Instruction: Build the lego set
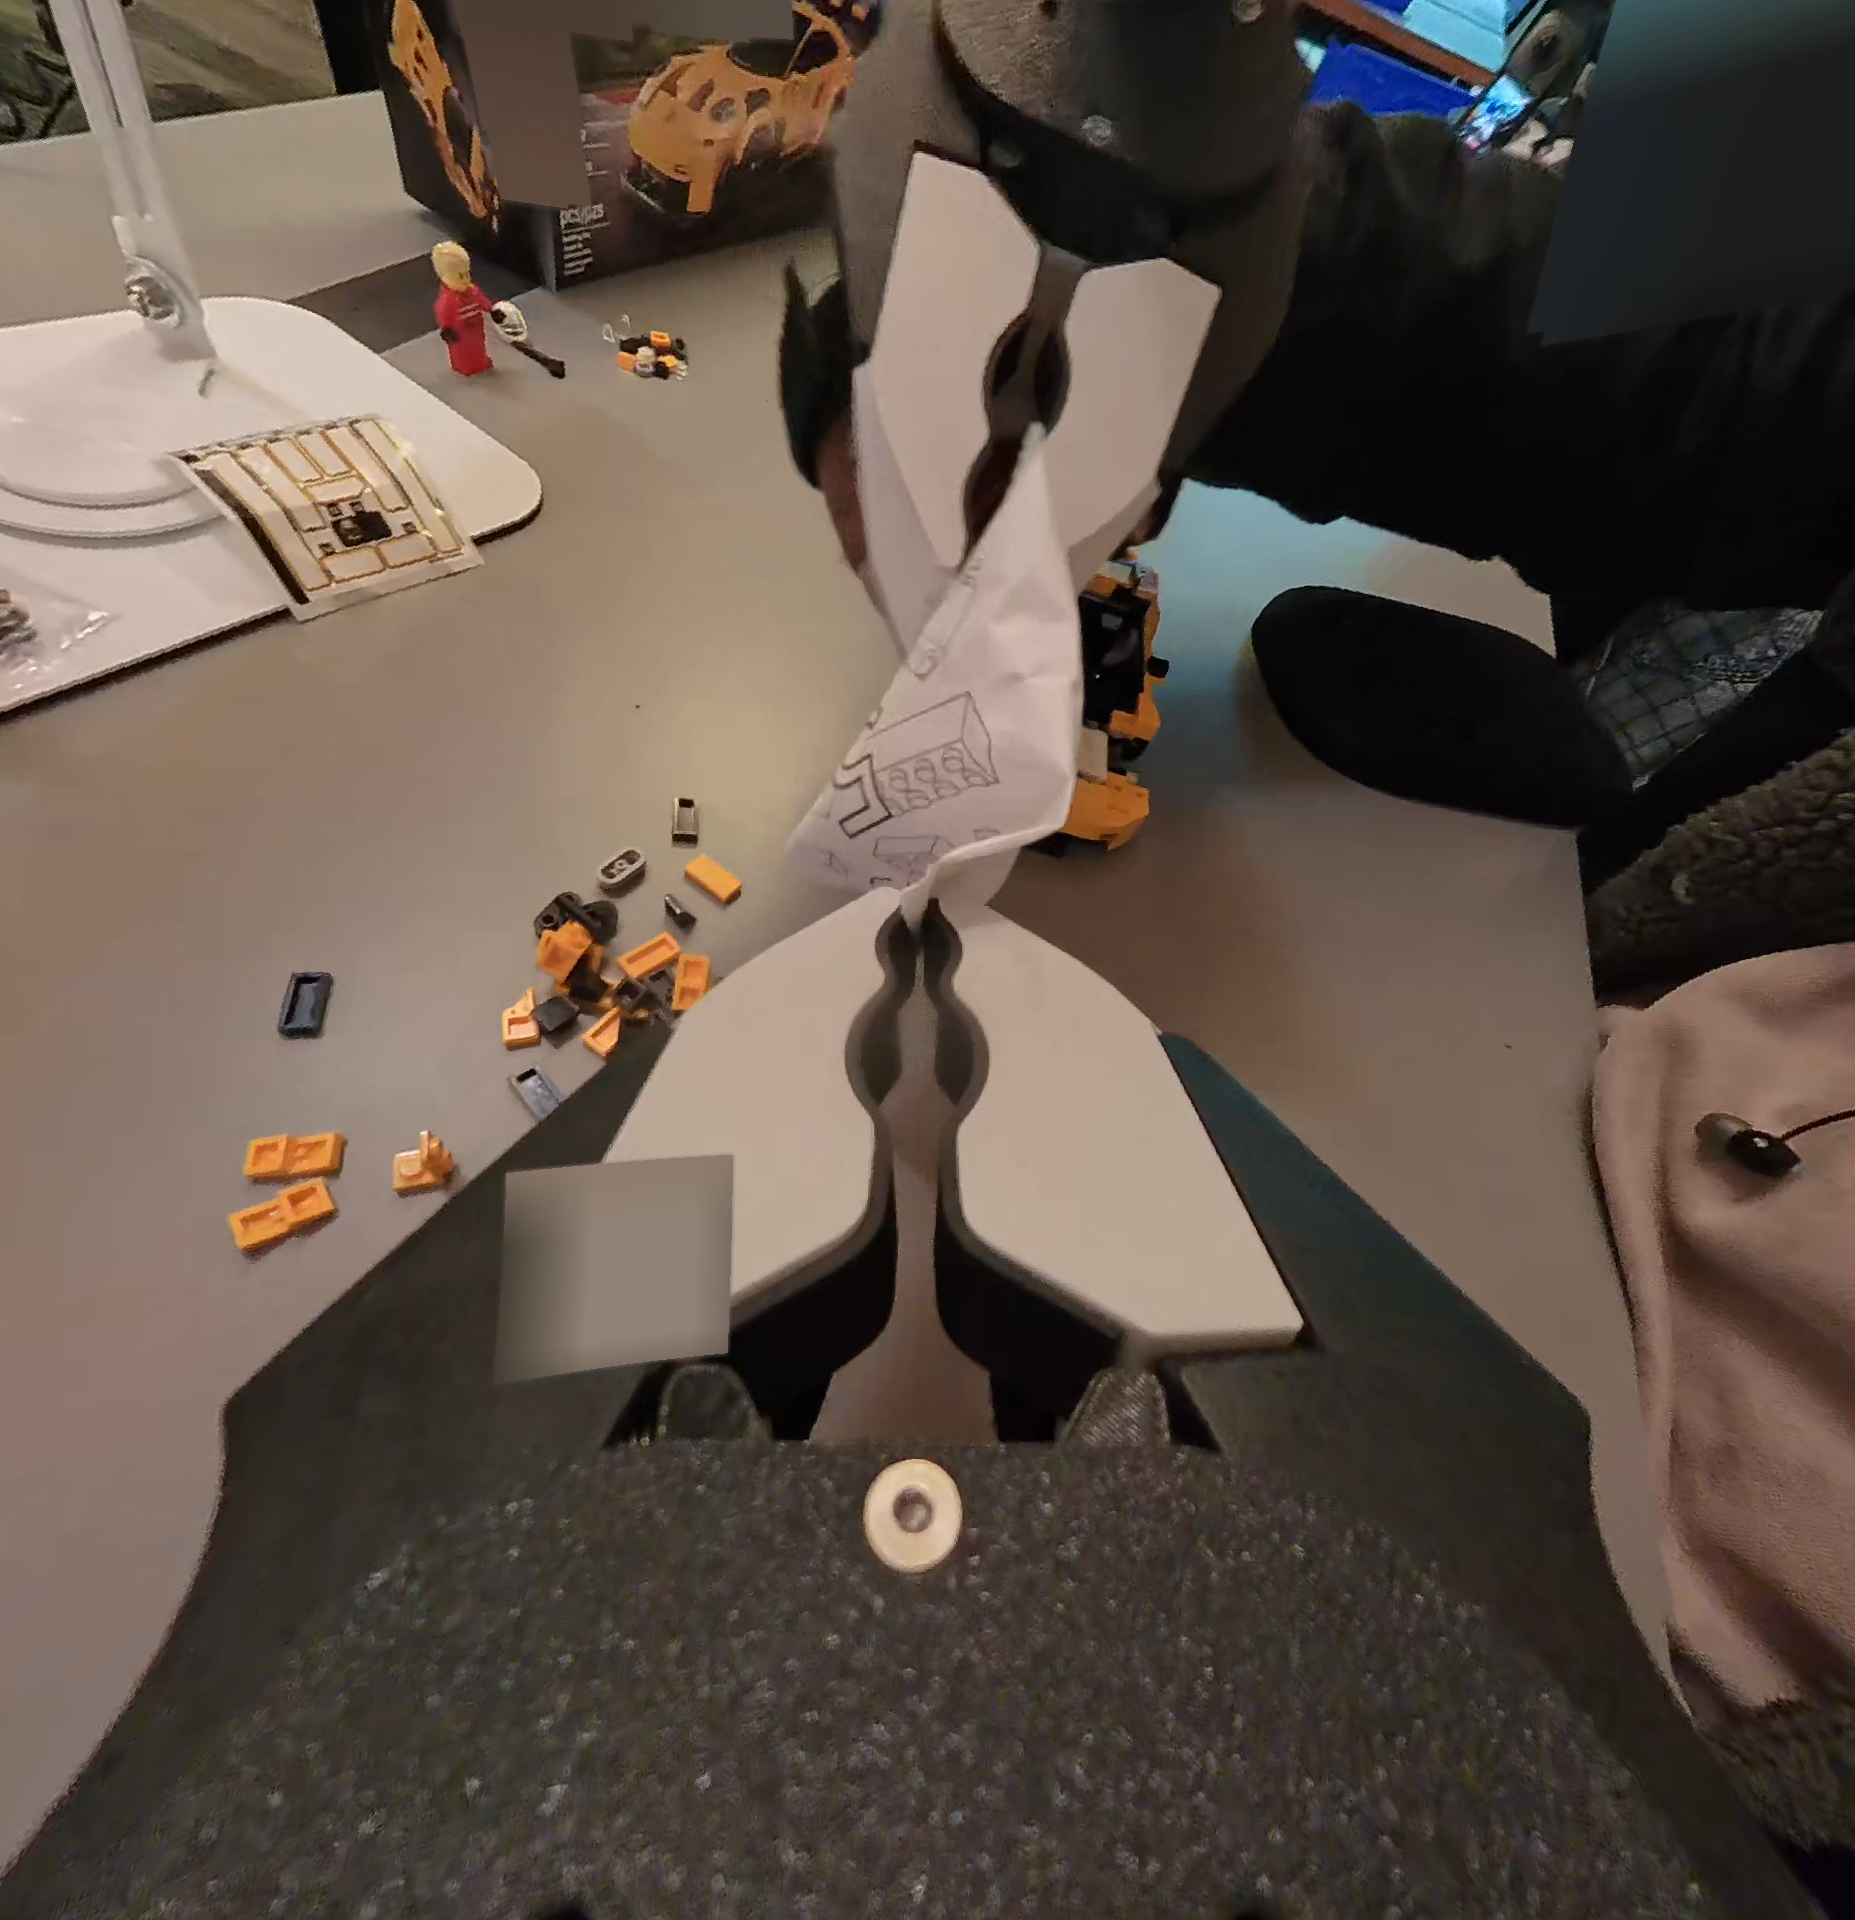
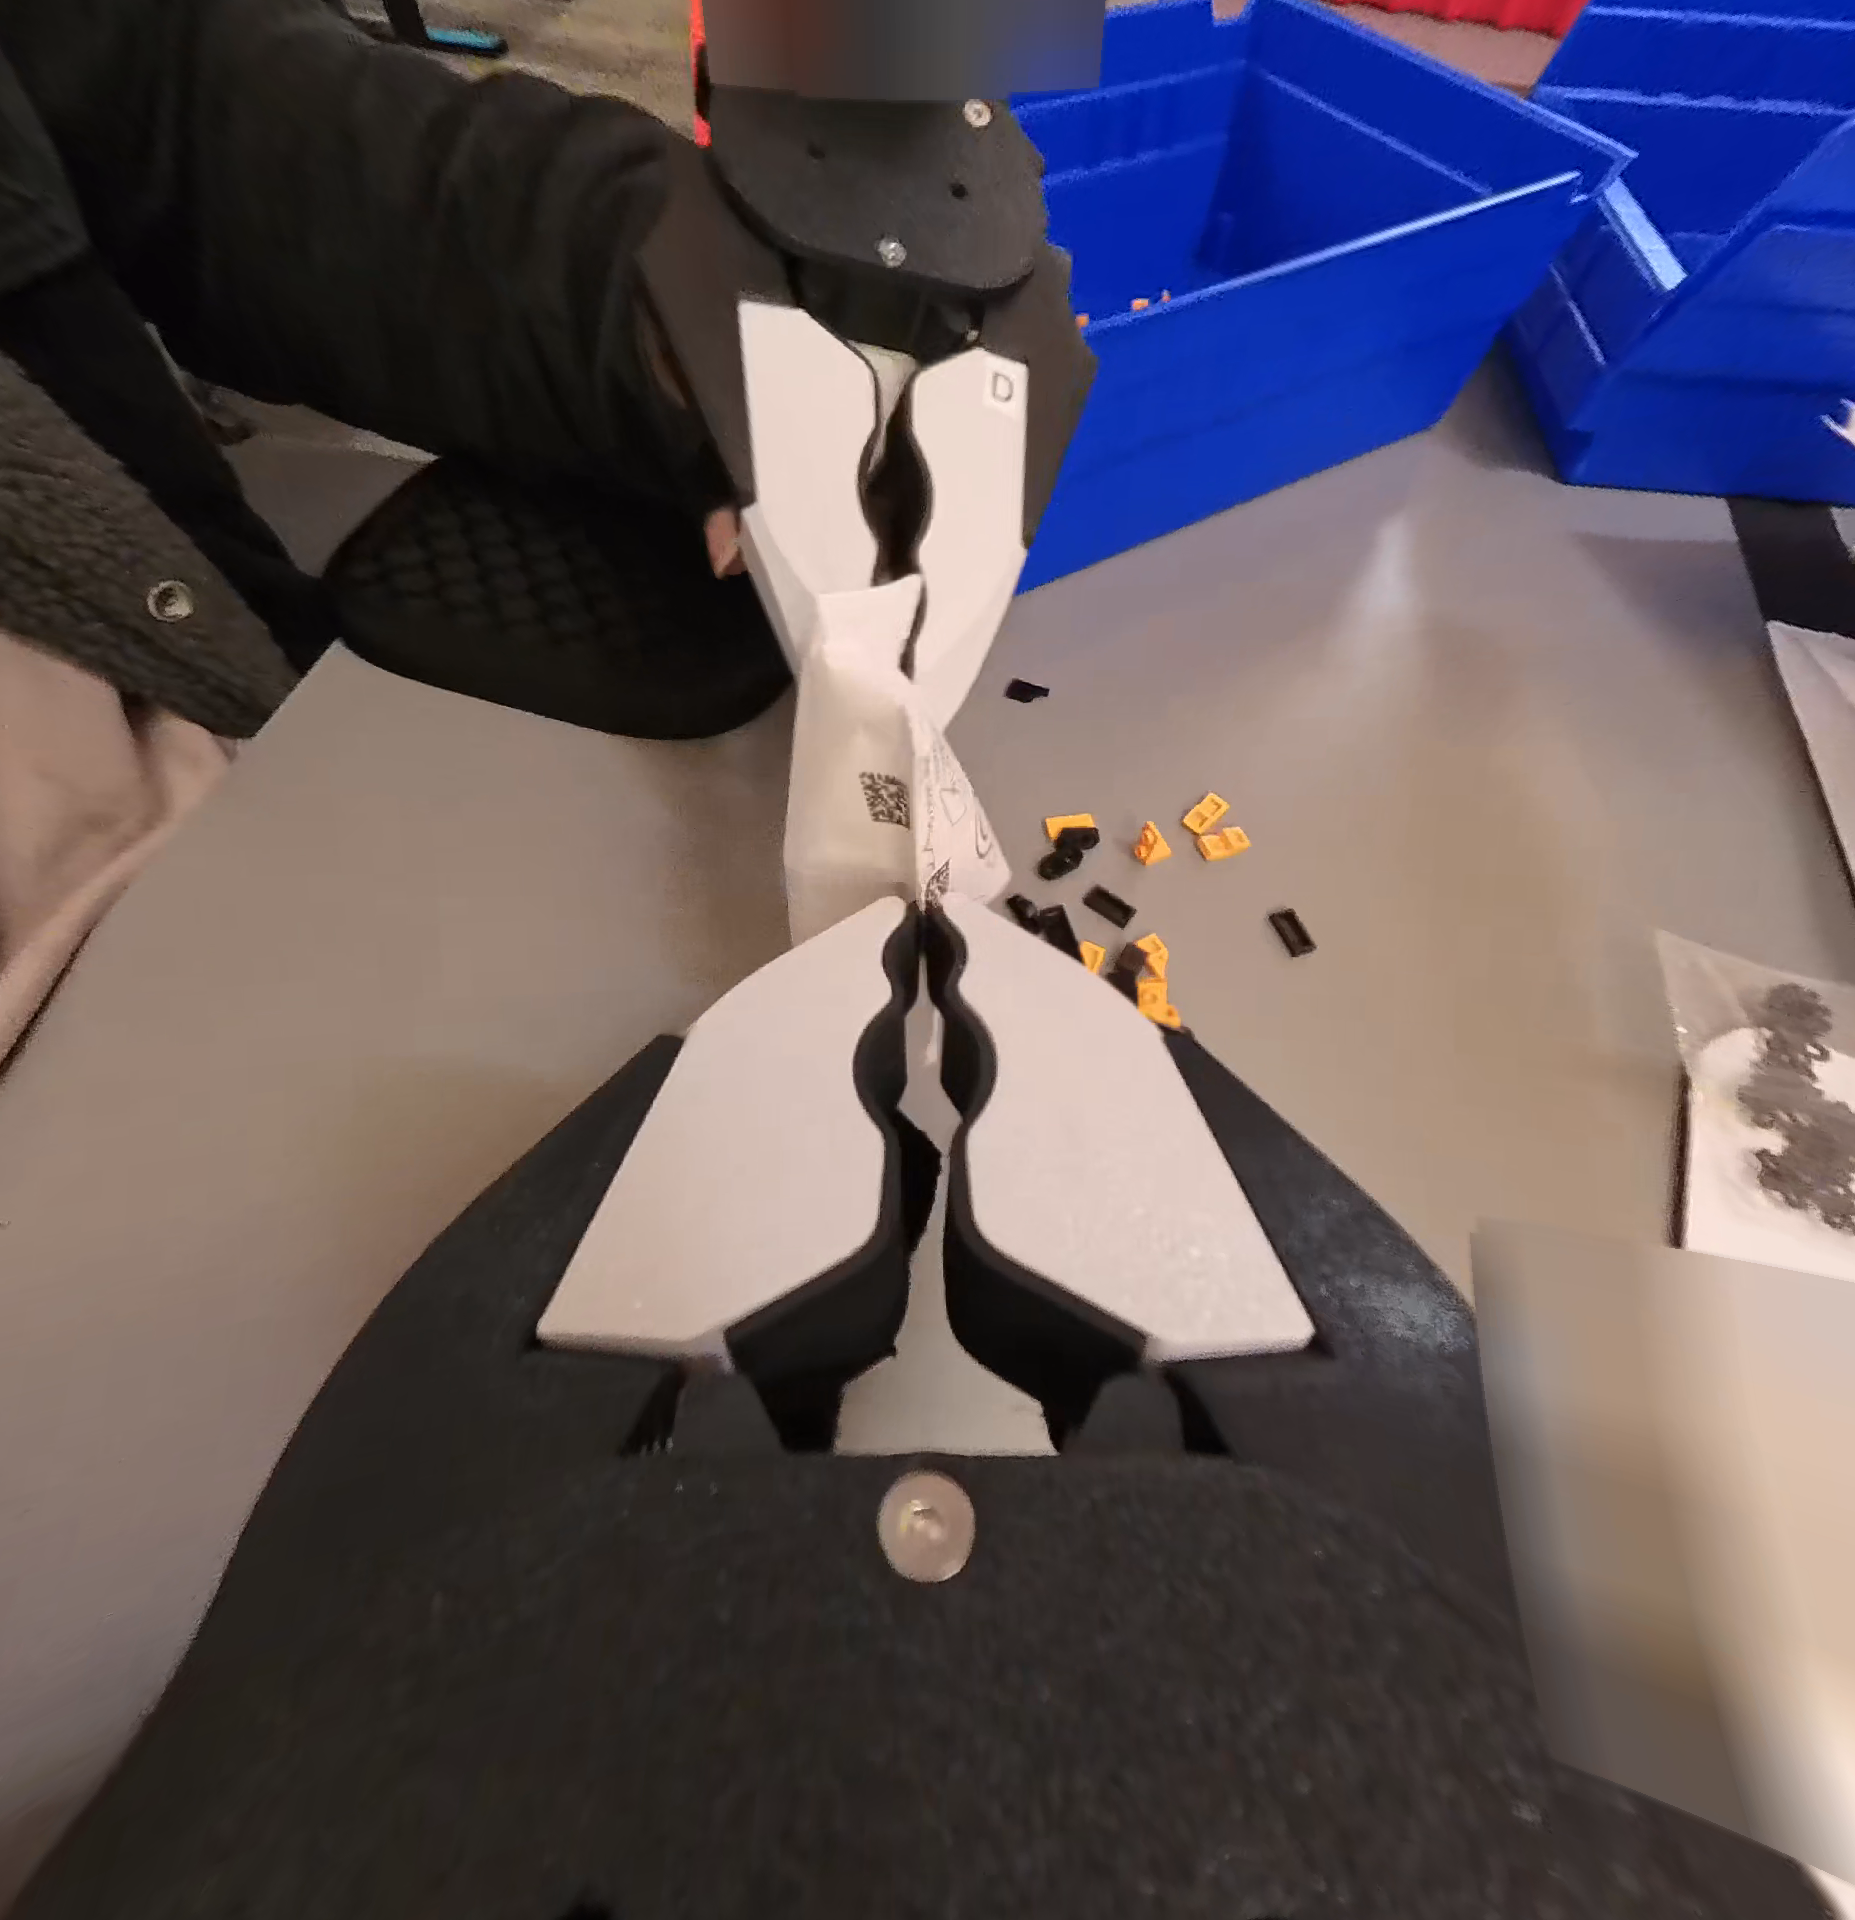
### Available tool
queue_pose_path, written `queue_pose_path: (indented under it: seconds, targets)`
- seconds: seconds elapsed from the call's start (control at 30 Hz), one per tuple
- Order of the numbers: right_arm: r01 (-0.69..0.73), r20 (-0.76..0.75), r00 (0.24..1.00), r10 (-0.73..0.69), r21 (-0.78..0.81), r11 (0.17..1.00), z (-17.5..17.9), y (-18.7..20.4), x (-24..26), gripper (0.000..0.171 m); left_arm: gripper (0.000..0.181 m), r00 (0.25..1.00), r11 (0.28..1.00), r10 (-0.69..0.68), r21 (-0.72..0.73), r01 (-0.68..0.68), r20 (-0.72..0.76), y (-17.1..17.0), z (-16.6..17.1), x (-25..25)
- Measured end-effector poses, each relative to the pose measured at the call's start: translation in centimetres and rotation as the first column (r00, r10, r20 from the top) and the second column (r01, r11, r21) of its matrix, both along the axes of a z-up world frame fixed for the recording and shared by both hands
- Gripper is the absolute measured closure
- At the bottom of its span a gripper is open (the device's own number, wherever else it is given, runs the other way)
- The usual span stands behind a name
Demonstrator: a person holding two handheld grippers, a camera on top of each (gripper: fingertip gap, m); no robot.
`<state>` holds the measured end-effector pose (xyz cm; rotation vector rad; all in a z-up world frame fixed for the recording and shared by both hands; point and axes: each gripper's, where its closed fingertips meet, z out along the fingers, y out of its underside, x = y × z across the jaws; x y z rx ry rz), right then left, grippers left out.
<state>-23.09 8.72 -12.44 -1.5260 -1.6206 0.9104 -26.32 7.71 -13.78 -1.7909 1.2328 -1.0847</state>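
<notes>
— Nearest your lens, what do the left gripper (image 1: 915,914) jaws hold?
— You have them clamped together on the lower corner of the paper bag (image 1: 954,748), mid-frame. Your right gripper (image 1: 1011,457), above it at upper centre, is pinched on the bag's top edge.
— Why both ends?
— You seem to be stretching it taut between them, probably to tear it open or shake out what remains.
— And from your right wrist view?
— Same hold: right gripper (image 2: 921,914) closed on one end, left gripper (image 2: 907,582) on the other, the bag (image 2: 850,790) hanging above the tabletop (image 2: 487,935).
— Where's the lego?
— Loose orange and black pieces (image 1: 611,977) lie left of centre; the part-built car (image 1: 1110,748) stands behind the bag, right of centre.
</notes>
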Motion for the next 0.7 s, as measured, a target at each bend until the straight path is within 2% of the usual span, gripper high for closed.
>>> queue_pose_path:
  seconds: [0.17,0.37,0.47,0.5,0.63,0.7]
  targets:
    - [0.050,-0.002,0.999,-0.050,-0.028,0.998,0.0,0.6,1.4,0.171,0.181,0.999,0.999,0.036,-0.004,-0.036,0.019,0.4,0.5,-0.8]
    - [0.053,0.021,0.998,-0.054,0.041,0.998,-0.2,0.3,0.5,0.171,0.181,0.999,0.999,0.047,0.025,-0.047,-0.019,0.5,0.3,-0.1]
    - [0.058,-0.037,0.998,-0.059,-0.027,0.998,0.8,0.1,1.7,0.171,0.181,0.999,0.999,0.039,0.004,-0.039,0.034,0.1,1.4,-0.9]
    - [0.057,-0.020,0.998,-0.057,-0.034,0.998,0.6,-0.2,1.7,0.171,0.181,0.999,0.999,0.041,0.009,-0.041,0.008,0.0,1.1,-0.9]
    - [0.044,0.011,0.999,-0.044,0.002,0.999,-0.5,-1.5,1.0,0.170,0.181,0.999,0.998,0.027,0.053,-0.025,-0.033,-0.4,0.5,-0.1]
    - [0.097,-0.014,0.995,-0.096,0.056,0.994,0.0,-0.6,2.0,0.170,0.181,0.999,0.994,0.044,0.099,-0.044,-0.002,0.2,1.6,-1.0]
